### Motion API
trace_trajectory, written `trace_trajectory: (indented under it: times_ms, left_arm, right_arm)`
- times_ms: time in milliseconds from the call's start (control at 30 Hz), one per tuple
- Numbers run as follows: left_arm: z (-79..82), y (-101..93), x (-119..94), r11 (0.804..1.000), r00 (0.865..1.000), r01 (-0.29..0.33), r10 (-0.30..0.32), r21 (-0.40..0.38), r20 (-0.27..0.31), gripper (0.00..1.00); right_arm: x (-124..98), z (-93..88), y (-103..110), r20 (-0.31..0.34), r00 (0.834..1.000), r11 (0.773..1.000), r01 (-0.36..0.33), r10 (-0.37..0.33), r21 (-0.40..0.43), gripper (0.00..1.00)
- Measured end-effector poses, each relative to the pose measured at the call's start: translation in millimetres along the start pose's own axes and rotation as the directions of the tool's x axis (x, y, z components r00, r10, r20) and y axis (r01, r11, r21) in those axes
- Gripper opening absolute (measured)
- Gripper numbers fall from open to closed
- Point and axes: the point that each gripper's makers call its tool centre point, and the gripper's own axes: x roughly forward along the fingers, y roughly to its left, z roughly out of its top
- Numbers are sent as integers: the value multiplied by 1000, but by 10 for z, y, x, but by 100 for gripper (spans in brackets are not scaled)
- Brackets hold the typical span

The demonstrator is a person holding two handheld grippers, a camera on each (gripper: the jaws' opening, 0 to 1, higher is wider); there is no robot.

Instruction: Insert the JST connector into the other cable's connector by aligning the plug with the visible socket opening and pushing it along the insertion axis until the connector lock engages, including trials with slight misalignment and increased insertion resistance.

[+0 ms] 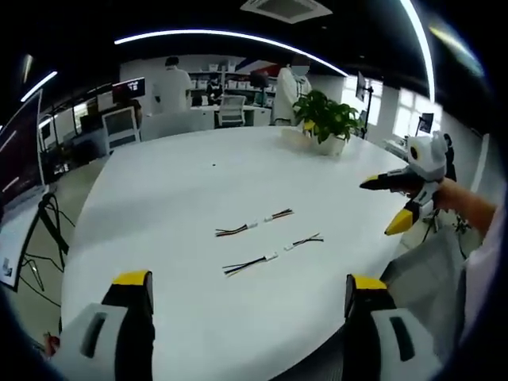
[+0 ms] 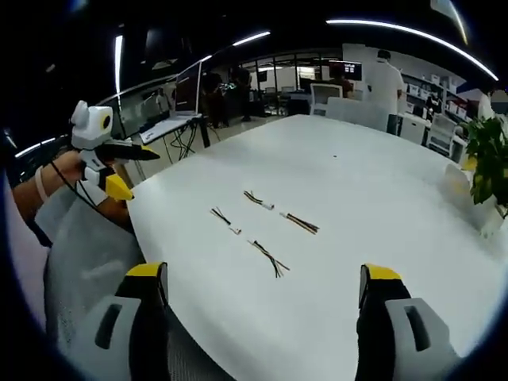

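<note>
The connectors on the cables (image 1: pixel 270 236) are showing too small to tell plug from socket. The left gripper (image 1: pixel 250 290) is hovering with jaws spread wide, holding nothing; the cables are lying on the white table (image 1: pixel 198 182), well ahead between them. The right gripper (image 2: pixel 266 282) is likewise gaping wide and empty, cables (image 2: pixel 266 222) ahead, apart.

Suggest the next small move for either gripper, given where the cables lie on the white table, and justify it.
Probably lower the open left gripper toward the nearer thin dark cable with a white connector. Four cables lie loose in two end-to-end pairs on the white round table, unjoined, and both grippers, including the right gripper, hold nothing.
</note>
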Motion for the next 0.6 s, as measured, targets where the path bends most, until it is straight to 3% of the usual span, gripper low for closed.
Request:
trace_trajectory:
  times_ms: [300, 600]
  left_arm:
    - [17, 22, 31, 999, 1000, 2, -2, -33, 10, 99]
    - [49, 20, 71, 1000, 1000, 20, -20, -12, -10, 95]
  right_arm:
    - [24, 81, -12, 22, 1000, 1000, -7, 7, 2, 97]
    - [68, 168, -22, 37, 999, 1000, -17, 17, -14, 93]
